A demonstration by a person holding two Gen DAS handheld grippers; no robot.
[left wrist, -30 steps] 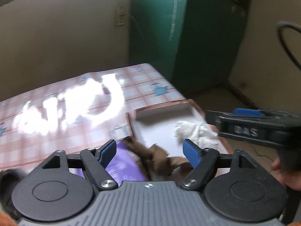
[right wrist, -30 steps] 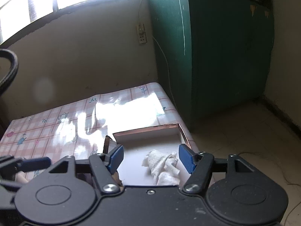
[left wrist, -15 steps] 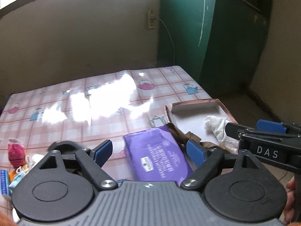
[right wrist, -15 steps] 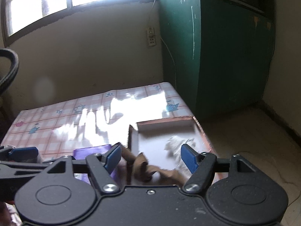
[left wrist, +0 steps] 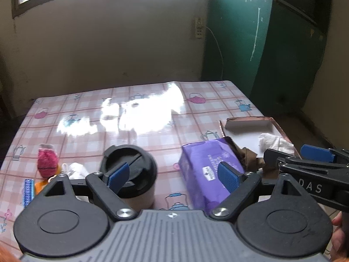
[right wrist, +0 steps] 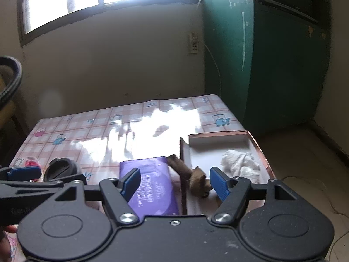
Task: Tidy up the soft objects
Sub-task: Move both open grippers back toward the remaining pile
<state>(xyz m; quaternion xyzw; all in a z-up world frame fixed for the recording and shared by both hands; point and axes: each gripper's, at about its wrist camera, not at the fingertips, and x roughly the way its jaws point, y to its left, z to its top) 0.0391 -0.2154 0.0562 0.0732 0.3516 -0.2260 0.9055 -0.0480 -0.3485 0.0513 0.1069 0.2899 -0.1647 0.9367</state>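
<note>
A shallow cardboard box [left wrist: 248,121] [right wrist: 218,136] sits at the table's right edge. A white cloth [left wrist: 274,142] [right wrist: 240,162] lies inside it. A brown strap [left wrist: 248,155] [right wrist: 196,174] hangs over the box's left wall. A purple soft pack [left wrist: 209,166] [right wrist: 150,185] lies left of the box. My left gripper [left wrist: 173,178] is open and empty above the table, between a cup and the pack. My right gripper [right wrist: 174,183] is open and empty above the pack and strap. A red knitted item [left wrist: 47,162] and a small white cloth [left wrist: 76,169] lie at the left.
A cup with a black lid [left wrist: 130,172] [right wrist: 61,170] stands left of the purple pack. A blue strip [left wrist: 28,190] and an orange item [left wrist: 39,185] lie at the left edge. The table has a pink checked cover [left wrist: 139,118]. A green cabinet [left wrist: 261,43] stands at the back right.
Both grippers have pulled back and up from the box. The left wrist view has swung left, bringing the cup and the red knitted item into view. Both stay open.
</note>
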